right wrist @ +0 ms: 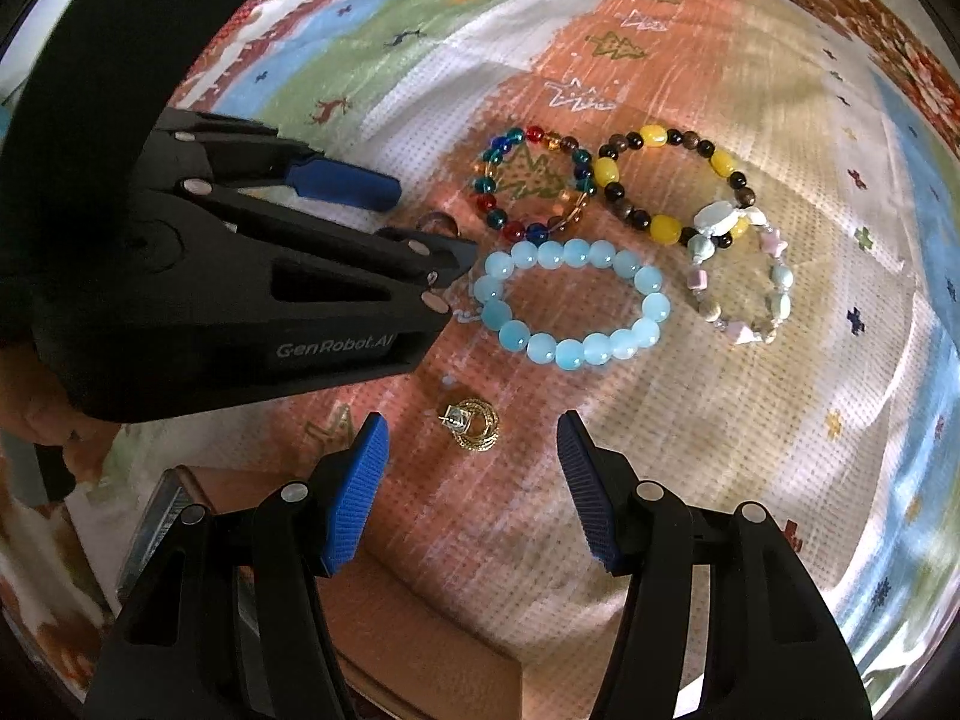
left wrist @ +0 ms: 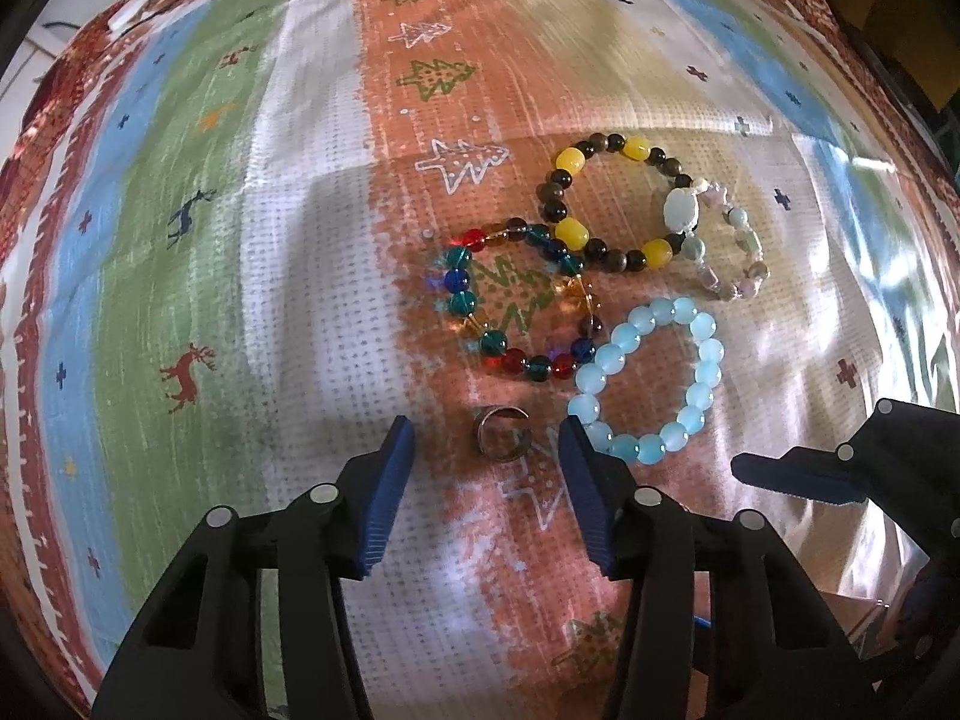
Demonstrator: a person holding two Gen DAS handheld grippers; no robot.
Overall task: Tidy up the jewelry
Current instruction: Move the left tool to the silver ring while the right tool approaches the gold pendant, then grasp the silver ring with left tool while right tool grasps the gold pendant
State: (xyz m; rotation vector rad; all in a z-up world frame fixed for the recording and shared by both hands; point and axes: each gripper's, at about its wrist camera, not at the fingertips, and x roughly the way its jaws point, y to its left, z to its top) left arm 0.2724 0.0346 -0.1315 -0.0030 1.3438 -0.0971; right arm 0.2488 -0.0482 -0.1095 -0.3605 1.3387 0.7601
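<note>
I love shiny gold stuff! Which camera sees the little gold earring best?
The right wrist view: the gold earring lies in plain sight on the cloth, just ahead of the open right gripper. The left wrist view does not show it at all.

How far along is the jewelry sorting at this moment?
Nothing looks put away yet. Four bracelets, including the light blue bracelet, lie loose on the cloth. In hand: the left gripper stands open around a ring, and the right gripper open around a gold earring. Neither is gripped; everything remains.
</note>
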